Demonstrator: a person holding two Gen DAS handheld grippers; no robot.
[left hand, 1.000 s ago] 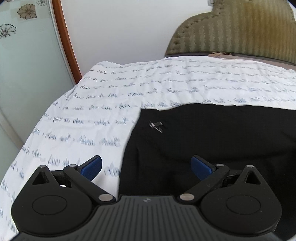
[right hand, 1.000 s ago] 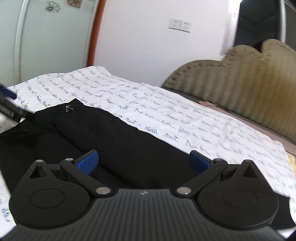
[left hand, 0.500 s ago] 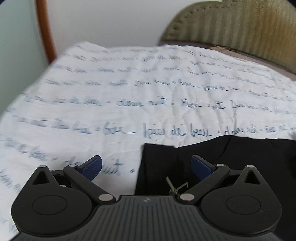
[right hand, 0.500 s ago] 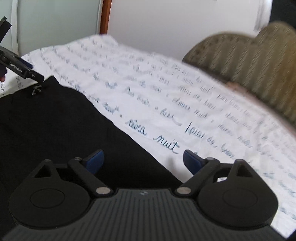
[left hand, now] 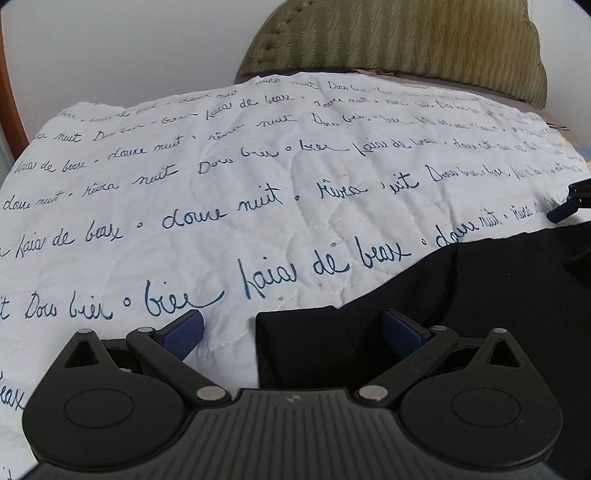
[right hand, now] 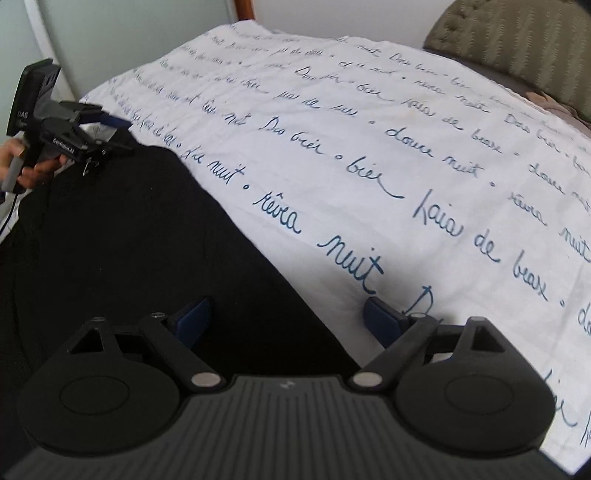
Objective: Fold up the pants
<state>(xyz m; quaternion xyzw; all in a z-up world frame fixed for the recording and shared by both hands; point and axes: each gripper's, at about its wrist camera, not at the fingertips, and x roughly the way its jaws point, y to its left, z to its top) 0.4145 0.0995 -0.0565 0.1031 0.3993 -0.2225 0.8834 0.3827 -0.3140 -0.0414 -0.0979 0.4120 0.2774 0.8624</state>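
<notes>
Black pants (left hand: 461,306) lie flat on a bed with a white cover printed with blue script. In the left wrist view my left gripper (left hand: 293,328) is open, low over the pants' far corner, which lies between its blue pads. In the right wrist view the pants (right hand: 129,251) fill the lower left, and my right gripper (right hand: 286,315) is open, straddling their far edge. The left gripper also shows there (right hand: 107,136) at the pants' left corner, beside a small metal clasp (right hand: 88,166).
The white bed cover (left hand: 258,177) stretches ahead of both grippers. An olive padded headboard (left hand: 406,40) stands at the back against a white wall. A frosted glass door with a wooden frame (right hand: 122,33) is at the left of the bed.
Both grippers have moved forward and down to the far edge of the pants. The left one now sits at the corner, the right one over the edge. Both stayed open.
</notes>
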